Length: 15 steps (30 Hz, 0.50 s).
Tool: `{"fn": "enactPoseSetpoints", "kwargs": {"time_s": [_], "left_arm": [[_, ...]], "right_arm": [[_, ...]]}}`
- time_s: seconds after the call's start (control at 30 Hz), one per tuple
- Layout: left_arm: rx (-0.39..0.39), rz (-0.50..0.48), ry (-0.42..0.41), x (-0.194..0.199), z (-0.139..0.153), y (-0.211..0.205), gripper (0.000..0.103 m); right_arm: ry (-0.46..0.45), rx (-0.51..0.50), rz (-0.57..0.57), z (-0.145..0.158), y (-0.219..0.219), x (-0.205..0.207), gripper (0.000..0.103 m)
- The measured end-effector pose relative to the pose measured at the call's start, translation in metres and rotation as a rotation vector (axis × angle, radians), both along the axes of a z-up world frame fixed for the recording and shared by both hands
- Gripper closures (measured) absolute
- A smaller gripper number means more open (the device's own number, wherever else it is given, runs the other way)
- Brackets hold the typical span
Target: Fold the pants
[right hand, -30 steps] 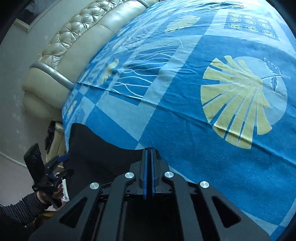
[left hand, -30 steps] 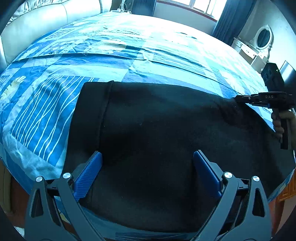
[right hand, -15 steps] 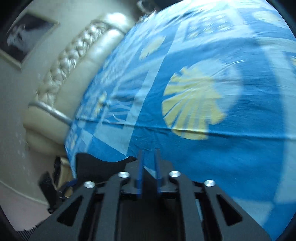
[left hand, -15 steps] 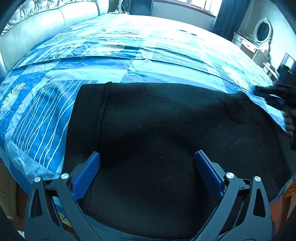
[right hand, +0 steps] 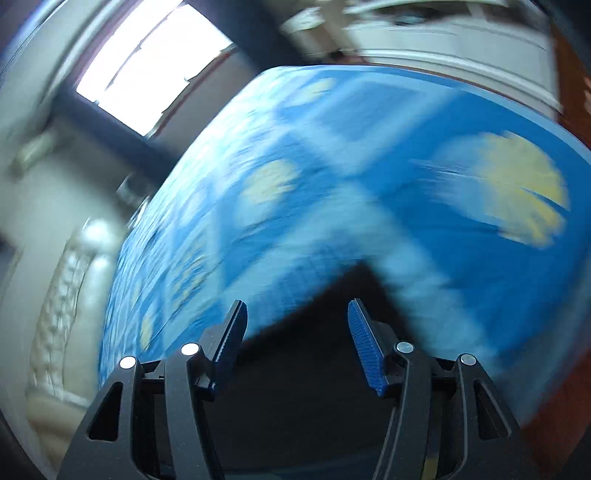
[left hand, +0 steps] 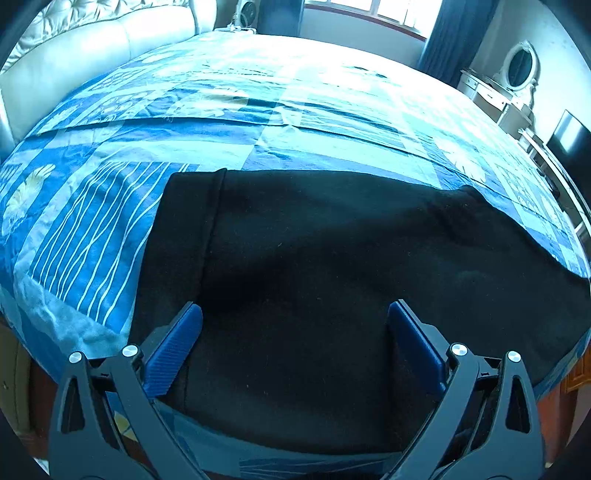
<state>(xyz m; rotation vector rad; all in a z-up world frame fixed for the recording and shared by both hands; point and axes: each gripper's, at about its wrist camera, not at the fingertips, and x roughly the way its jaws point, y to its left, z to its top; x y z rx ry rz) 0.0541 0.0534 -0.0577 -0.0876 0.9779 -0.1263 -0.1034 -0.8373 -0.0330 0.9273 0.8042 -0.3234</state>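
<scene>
Black pants (left hand: 314, 251) lie flat across the near part of a blue patterned bedspread (left hand: 258, 122), with the waistband band at the left. My left gripper (left hand: 295, 332) hovers over the pants near the bed's front edge, open wide, with nothing pinched between its blue pads (left hand: 173, 343). The right wrist view is smeared by fast motion. There my right gripper (right hand: 295, 325) has its jaws apart and still opening. Dark pants fabric (right hand: 314, 376) lies below the jaws, not pressed by either pad. The right gripper does not show in the left wrist view.
A cream padded headboard (left hand: 92, 48) runs along the bed's left side. A window (left hand: 369, 11) with dark curtains is at the far end. A white dressing table with an oval mirror (left hand: 517, 66) and a dark screen (left hand: 569, 136) stand at the right.
My right gripper was shut on the pants' far-right edge, then let go, opened, and swung and rolled away, leaving the left wrist view. The left gripper stayed put.
</scene>
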Motion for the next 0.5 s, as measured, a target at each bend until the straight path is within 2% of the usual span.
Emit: {"fn": "enactPoseSetpoints", "kwargs": {"time_s": [0.1,0.23,0.4,0.47,0.5], "left_arm": [[-0.011,0.027,0.008,-0.002,0.003,0.001,0.002],[-0.008,0.051,0.013,-0.008,0.008,0.003,0.002],[-0.017,0.078,0.012,-0.018,0.014,0.009,0.002],[-0.032,0.095,0.02,-0.021,0.015,0.013,0.002],[-0.038,0.105,0.025,-0.022,0.015,0.015,0.003]], "right_arm": [[-0.01,0.11,-0.049,-0.032,-0.02,-0.032,0.046],[-0.127,0.297,0.002,-0.067,-0.006,-0.037,0.045],[-0.162,0.296,0.045,-0.069,0.03,-0.019,0.042],[-0.123,0.246,0.053,-0.066,0.042,-0.008,0.05],[-0.105,0.239,0.048,-0.067,0.045,-0.004,0.062]]}}
